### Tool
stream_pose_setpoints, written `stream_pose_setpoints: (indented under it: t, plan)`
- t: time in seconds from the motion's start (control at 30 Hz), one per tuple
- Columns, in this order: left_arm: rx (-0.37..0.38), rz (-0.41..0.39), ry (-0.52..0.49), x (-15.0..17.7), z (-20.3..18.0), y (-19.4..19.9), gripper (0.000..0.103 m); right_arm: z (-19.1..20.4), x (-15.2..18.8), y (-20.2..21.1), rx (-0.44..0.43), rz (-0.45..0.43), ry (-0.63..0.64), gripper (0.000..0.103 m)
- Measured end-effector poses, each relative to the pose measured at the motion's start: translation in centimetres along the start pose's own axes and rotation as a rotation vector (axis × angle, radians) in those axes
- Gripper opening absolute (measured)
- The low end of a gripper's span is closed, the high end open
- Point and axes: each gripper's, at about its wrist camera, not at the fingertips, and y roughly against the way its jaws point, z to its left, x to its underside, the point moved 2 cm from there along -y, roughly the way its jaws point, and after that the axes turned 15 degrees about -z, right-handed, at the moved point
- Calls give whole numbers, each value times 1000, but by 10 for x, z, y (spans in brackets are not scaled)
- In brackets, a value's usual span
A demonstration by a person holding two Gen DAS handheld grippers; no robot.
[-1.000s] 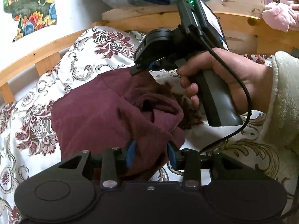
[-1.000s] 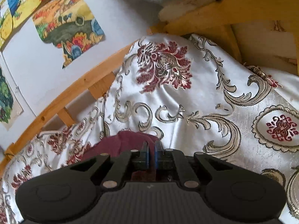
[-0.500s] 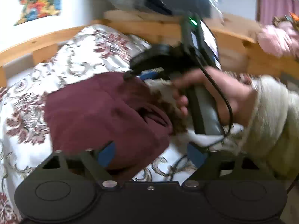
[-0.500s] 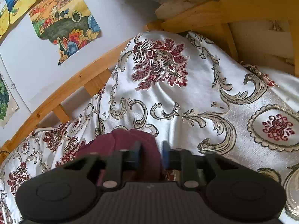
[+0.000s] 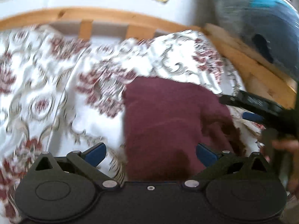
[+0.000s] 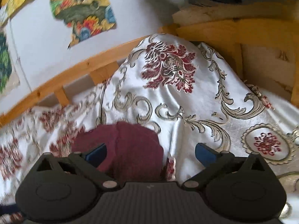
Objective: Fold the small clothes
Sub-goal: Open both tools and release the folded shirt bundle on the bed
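Observation:
A small maroon garment [image 5: 168, 115] lies folded on the white floral bedspread [image 5: 46, 102]. In the blurred left wrist view my left gripper [image 5: 150, 152] hangs over the garment's near edge. Its jaws are opening wide; the cloth lies between the blue pads [image 5: 95, 152] and neither pad presses on it. In the right wrist view the garment [image 6: 130, 145] sits under my right gripper [image 6: 151, 153]. Its jaws are opening too, and its pads [image 6: 205, 154] stand clear of the cloth. The right gripper's black body [image 5: 261, 108] and the hand [image 5: 284, 145] holding it show at the right edge.
A wooden bed rail [image 5: 93, 16] runs behind the bedspread [image 6: 186, 115], with a white wall and colourful posters [image 6: 82, 9] above it. A blue-grey bundle [image 5: 261, 18] rests on the wooden headboard [image 6: 224, 29] at the upper right.
Both grippers have let go of the maroon garment and spread their jaws wide. The left gripper rolled and swung left, so the right gripper now shows only at the right edge.

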Motion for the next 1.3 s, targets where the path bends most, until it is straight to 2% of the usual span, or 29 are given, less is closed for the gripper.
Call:
stream_pose_setpoints:
  t: [0.13, 0.27, 0.33, 0.43, 0.53, 0.7, 0.77, 0.9, 0.97, 1.1, 1.13, 1.2, 1.3]
  plan:
    - [-21, 68, 40, 12, 10, -5, 102, 17, 15, 24, 5, 39, 150, 103]
    - [-26, 88, 60, 18, 13, -6, 102, 31, 37, 46, 52, 107, 345, 103]
    - [-29, 107, 59, 22, 12, -6, 102, 34, 46, 53, 69, 128, 397, 103]
    - [-43, 121, 60, 25, 12, -9, 102, 33, 48, 53, 69, 146, 379, 103]
    - [-43, 119, 72, 28, 14, -9, 102, 32, 45, 53, 52, 125, 336, 103]
    - [-30, 144, 120, 30, 22, -12, 102, 26, 29, 56, -36, -8, 180, 102]
    - [-27, 149, 137, 31, 24, -13, 102, 23, 25, 52, -59, -45, 126, 93]
    - [-29, 142, 132, 33, 22, -12, 102, 18, 20, 38, -41, -81, 91, 74]
    - [-32, 137, 124, 34, 21, -11, 102, 17, 19, 29, -28, -85, 91, 60]
    - [-30, 137, 135, 35, 23, -10, 102, 16, 25, 14, 9, -77, 64, 47]
    - [-29, 139, 142, 35, 24, -10, 102, 14, 27, 13, 15, -74, 42, 41]
    - [-29, 142, 155, 36, 25, -11, 102, 13, 31, 11, 18, -64, 19, 37]
    - [-30, 141, 156, 36, 25, -10, 102, 15, 33, 11, 15, -71, 43, 24]
